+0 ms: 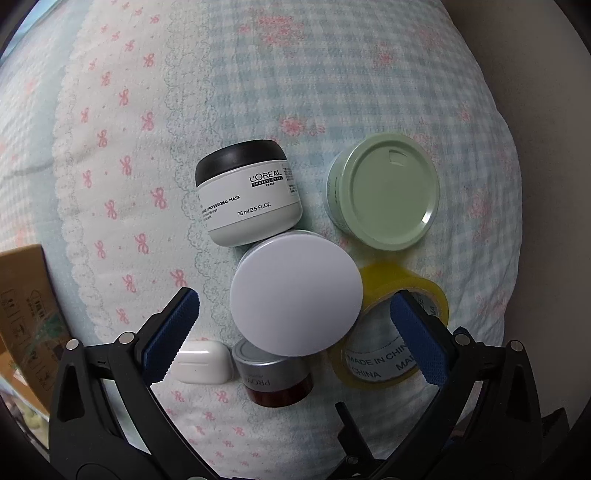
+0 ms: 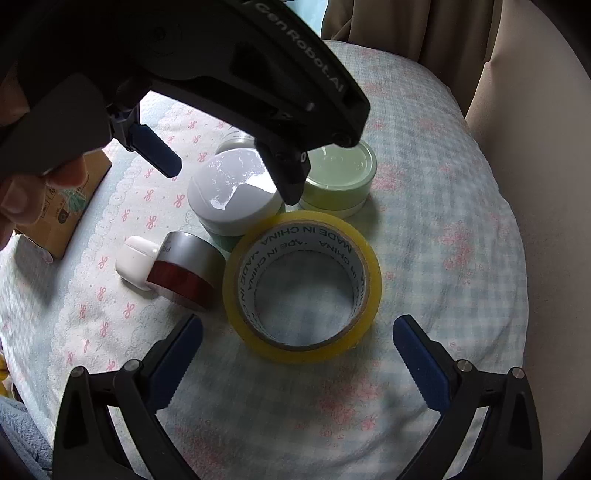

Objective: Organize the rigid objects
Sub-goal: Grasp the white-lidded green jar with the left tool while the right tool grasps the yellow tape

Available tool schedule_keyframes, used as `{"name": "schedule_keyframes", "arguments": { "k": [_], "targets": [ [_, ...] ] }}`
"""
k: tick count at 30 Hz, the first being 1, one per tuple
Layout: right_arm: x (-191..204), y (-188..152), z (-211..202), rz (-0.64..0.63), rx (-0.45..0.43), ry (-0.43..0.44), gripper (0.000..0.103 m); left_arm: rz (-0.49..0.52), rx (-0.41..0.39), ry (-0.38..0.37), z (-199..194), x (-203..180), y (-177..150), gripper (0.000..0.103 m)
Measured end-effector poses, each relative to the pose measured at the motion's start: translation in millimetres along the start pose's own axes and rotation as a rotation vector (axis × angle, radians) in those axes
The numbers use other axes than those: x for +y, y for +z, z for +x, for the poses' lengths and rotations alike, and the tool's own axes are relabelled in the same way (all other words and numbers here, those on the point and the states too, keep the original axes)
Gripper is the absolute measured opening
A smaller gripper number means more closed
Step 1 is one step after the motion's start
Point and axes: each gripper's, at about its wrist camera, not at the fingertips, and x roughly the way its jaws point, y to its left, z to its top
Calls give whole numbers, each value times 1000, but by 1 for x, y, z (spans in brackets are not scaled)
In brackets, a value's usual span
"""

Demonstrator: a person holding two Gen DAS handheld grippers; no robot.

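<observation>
Several small items are clustered on a checked cloth. My left gripper is open and hovers over a white-lidded jar, one finger on each side of it. Around this jar lie a black-lidded L'Oréal jar, a pale green tin, a yellow tape roll, a silver-lidded red jar and a white earbud case. My right gripper is open with nothing in it. The tape roll lies flat just ahead of its fingertips. The left gripper shows above the white-lidded jar.
A cardboard box sits at the left edge of the cloth, by the hand that holds the left gripper. A beige curtain hangs behind. The cushion drops away at the right.
</observation>
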Motion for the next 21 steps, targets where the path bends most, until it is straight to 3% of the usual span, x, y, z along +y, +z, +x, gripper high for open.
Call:
{"name": "schedule_keyframes", "arguments": {
  "k": [9,13,15,21],
  "targets": [
    [-6,7,20,-47,-20,24,103,-37,13,16,20,0,7,98],
    [2,11,24,-102,-29,13,103,-46,57,8,27,4,11,76],
    [5,16,28,-117,-25,12,96,-62,60,-11,28,6,8,72],
    [10,17,28,-126,-19,-15,95,-28,46,2,27,6,0,71]
  ]
}}
